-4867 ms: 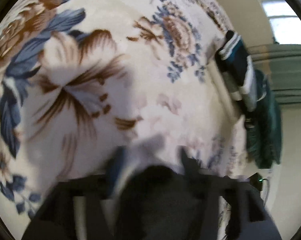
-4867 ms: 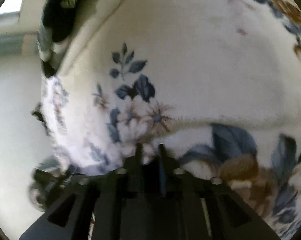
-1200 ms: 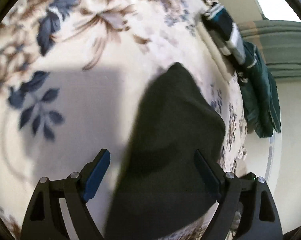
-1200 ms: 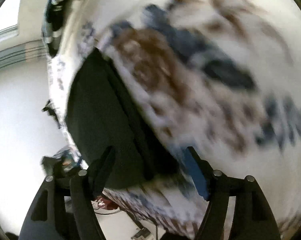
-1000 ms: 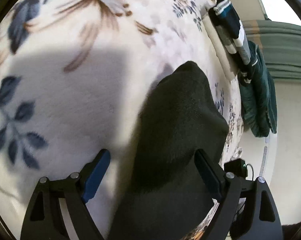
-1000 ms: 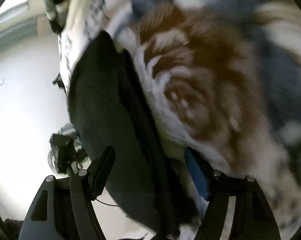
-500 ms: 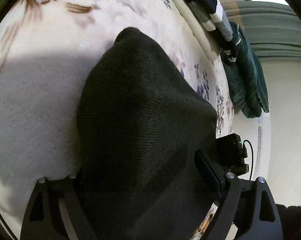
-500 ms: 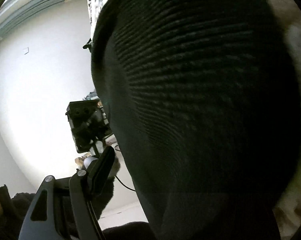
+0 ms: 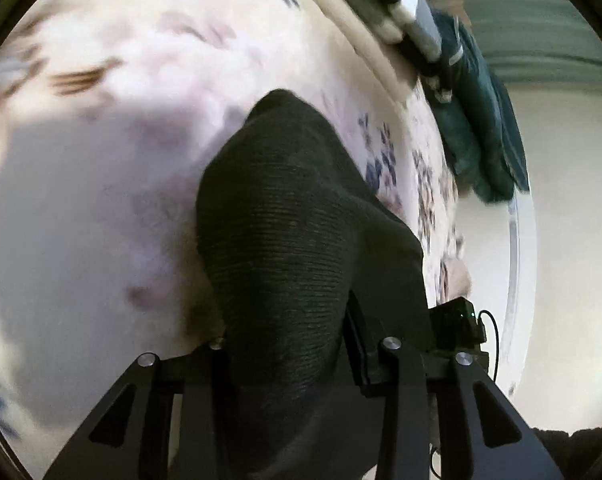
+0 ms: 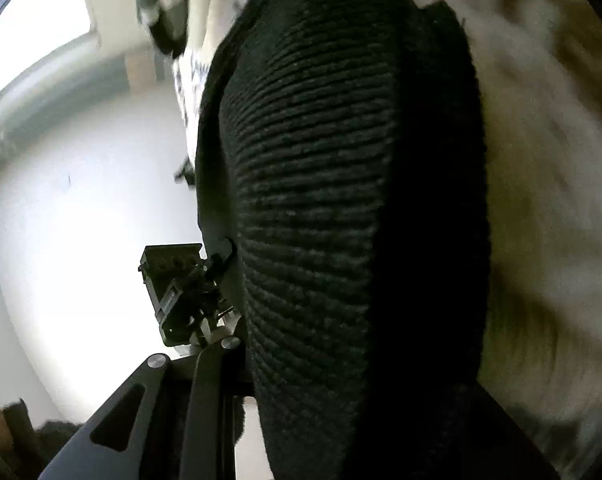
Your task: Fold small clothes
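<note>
A black ribbed knit garment point(image 9: 285, 216) lies on the floral blanket point(image 9: 101, 160) near its edge. My left gripper point(image 9: 289, 344) is shut on the near end of the garment, whose cloth bunches between the jaws and hides the fingertips. In the right wrist view the same black garment point(image 10: 341, 200) fills the middle of the frame. My right gripper point(image 10: 341, 380) is closed on its near end; only the left finger point(image 10: 217, 360) shows, the other is under the cloth.
Folded striped and teal clothes point(image 9: 473, 112) hang at the blanket's far edge. A small black device point(image 9: 457, 324) with a cable sits off the blanket's edge by the white floor; it also shows in the right wrist view point(image 10: 177, 284).
Both grippers were open around the black garment's near end half a second ago. Now both have closed on it, and the cloth bunches up between the left jaws.
</note>
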### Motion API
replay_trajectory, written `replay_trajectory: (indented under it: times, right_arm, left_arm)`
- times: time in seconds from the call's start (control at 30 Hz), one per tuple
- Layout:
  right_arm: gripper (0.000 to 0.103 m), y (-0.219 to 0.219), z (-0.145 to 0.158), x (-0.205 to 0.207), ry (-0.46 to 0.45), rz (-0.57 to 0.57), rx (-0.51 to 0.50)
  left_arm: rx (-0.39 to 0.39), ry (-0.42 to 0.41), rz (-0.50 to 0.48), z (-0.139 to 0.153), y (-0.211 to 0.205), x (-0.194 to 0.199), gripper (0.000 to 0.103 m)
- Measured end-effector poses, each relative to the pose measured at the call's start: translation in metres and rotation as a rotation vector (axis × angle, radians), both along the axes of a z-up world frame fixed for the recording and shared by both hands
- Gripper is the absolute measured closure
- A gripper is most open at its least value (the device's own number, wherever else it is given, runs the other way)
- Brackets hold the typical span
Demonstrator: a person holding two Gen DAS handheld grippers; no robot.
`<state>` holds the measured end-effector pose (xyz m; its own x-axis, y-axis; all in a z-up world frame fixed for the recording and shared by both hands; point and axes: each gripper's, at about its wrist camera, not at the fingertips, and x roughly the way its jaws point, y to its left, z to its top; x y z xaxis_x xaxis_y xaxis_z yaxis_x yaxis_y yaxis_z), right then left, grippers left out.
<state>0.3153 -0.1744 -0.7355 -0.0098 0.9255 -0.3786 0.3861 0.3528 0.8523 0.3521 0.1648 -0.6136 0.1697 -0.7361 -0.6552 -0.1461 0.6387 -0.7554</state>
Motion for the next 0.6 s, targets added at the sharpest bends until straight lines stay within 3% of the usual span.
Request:
replay_trajectory:
  times: [0.1, 0.23, 0.3, 0.37, 0.4, 0.43, 0.47, 0.6]
  right_arm:
    - [0.07, -0.008, -0.006, -0.01, 0.04, -0.025, -0.059]
    - [0.047, -0.025, -0.011, 0.001, 0.055, -0.031, -0.05]
    - [0.046, -0.027, -0.016, 0.006, 0.057, -0.007, -0.047]
    - [0.046, -0.003, -0.021, 0.004, 0.041, 0.029, -0.061]
    - [0.048, 0.0, -0.018, 0.006, 0.02, 0.035, -0.07]
    - [0.065, 0.004, -0.018, 0.009, 0.007, 0.034, -0.071]
    - [0.073, 0.005, -0.014, 0.009, 0.001, 0.022, -0.07]
    - [0.078, 0.002, 0.007, 0.01, -0.041, 0.026, -0.065]
  left_arm:
    - [-0.06, 0.065, -0.028, -0.016, 0.004, 0.0, 0.044]
    - [-0.065, 0.02, -0.084, -0.018, 0.0, -0.011, 0.043]
    - [-0.057, -0.006, -0.083, -0.018, -0.005, -0.014, 0.043]
    - [-0.052, -0.034, -0.064, -0.016, -0.008, -0.013, 0.047]
    - [-0.046, -0.045, -0.054, -0.013, -0.009, -0.013, 0.066]
    - [-0.045, -0.049, -0.042, -0.009, -0.01, -0.012, 0.073]
    - [-0.043, -0.052, -0.033, -0.006, -0.01, -0.011, 0.075]
    - [-0.016, -0.068, -0.029, 0.015, -0.009, -0.007, 0.079]
